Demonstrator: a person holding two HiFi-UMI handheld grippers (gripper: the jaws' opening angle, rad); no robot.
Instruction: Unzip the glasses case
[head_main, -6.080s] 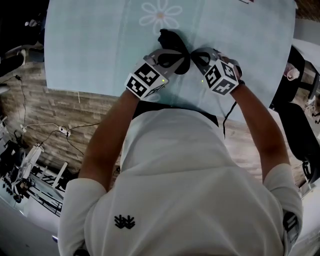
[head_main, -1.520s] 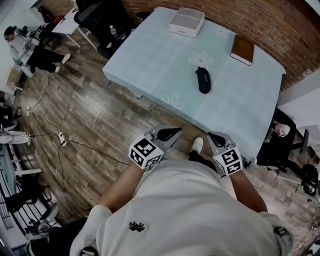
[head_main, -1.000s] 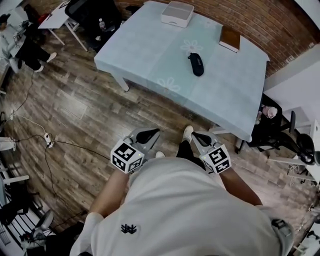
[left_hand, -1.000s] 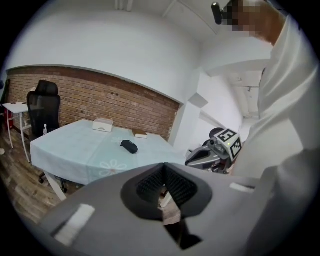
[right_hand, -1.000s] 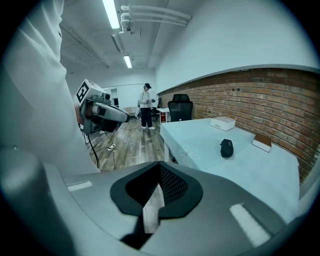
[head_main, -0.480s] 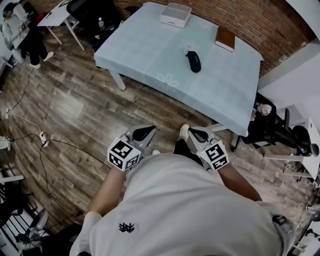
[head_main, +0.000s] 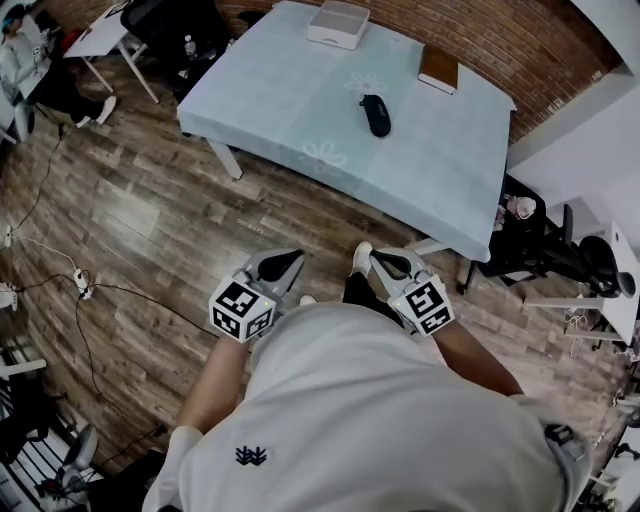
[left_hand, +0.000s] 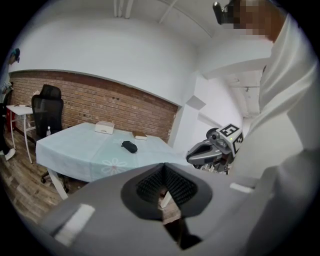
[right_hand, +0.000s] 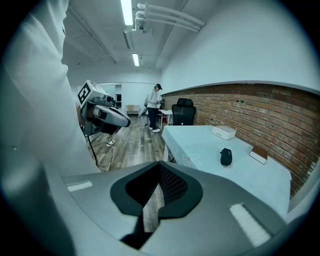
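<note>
The black glasses case (head_main: 375, 114) lies alone in the middle of the pale blue table (head_main: 300, 90), far from both grippers. It is small in the left gripper view (left_hand: 129, 146) and in the right gripper view (right_hand: 226, 156). I cannot tell from here how its zip stands. My left gripper (head_main: 290, 262) and right gripper (head_main: 385, 262) are held close to the person's body, over the wooden floor and well short of the table. Both are shut with nothing between the jaws (left_hand: 164, 166) (right_hand: 160, 164). Each shows in the other's view (left_hand: 200, 154) (right_hand: 117, 119).
A white box (head_main: 337, 22) and a brown book (head_main: 438, 68) lie at the table's far side, by the brick wall. Black office chairs (head_main: 570, 255) stand right of the table. Cables (head_main: 80, 285) run over the floor at left. A person (head_main: 20, 55) sits far left.
Six seconds ago both grippers were at the case on the table. Since then the person has backed away, and the table has kept shrinking a little in view over the last second.
</note>
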